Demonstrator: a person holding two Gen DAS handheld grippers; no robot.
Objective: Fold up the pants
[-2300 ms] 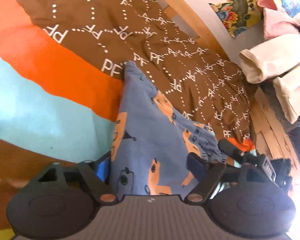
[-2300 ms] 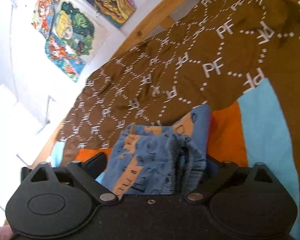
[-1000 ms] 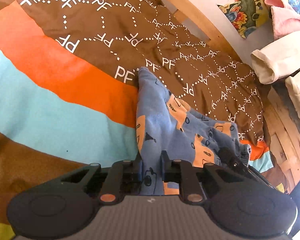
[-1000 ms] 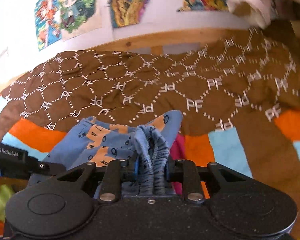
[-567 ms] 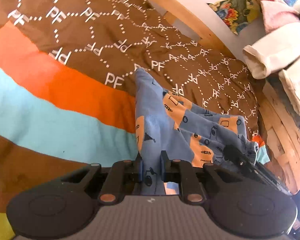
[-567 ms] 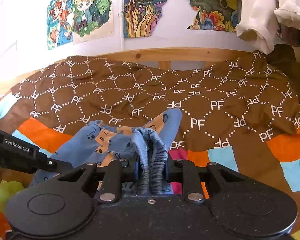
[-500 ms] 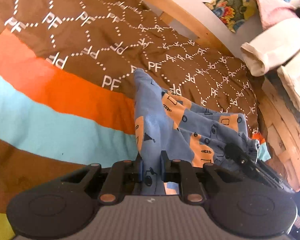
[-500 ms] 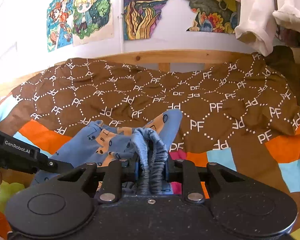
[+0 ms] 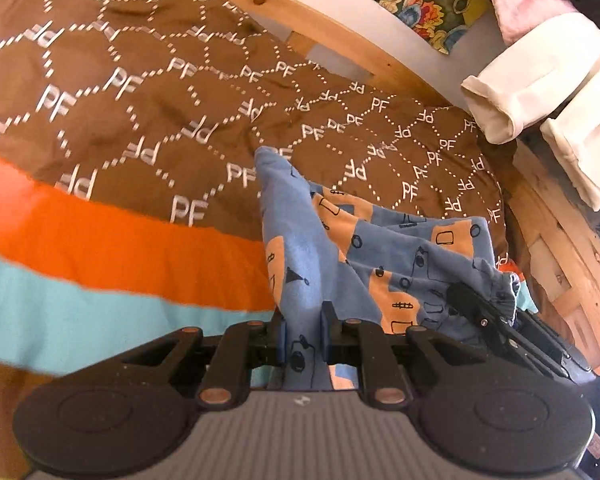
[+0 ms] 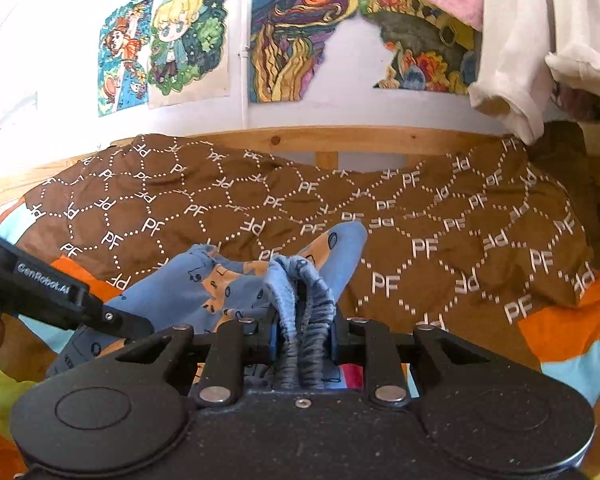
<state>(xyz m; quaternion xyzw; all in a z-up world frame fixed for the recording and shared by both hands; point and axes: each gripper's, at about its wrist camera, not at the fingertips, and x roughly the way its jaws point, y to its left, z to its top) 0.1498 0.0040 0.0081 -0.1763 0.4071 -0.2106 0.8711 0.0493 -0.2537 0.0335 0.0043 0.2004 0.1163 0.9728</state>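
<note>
Since the earlier frames both grippers have closed on the pants and lifted them: the fabric that lay slack on the bed now rises in a ridge between them, and the wall with its posters has come into the right wrist view.

The left gripper (image 9: 303,334) is clamped on a plain edge of the blue pants (image 9: 300,240), the cloth pinched flat between its pads. The right gripper (image 10: 302,338) is clenched on the gathered elastic waistband (image 10: 306,312), which bunches in thick folds between its pads. From the two grips the pants, printed with orange patches and small black drawings, sag toward the bedspread (image 9: 140,92); their far end still rests on it, one corner standing up in a point.

The bedspread is brown with a white "PF" lattice, bordered by orange and light blue stripes. Behind it runs a wooden bed rail (image 10: 364,140). White and pink garments (image 10: 512,40) hang at the upper right, beside the posters (image 10: 288,36).
</note>
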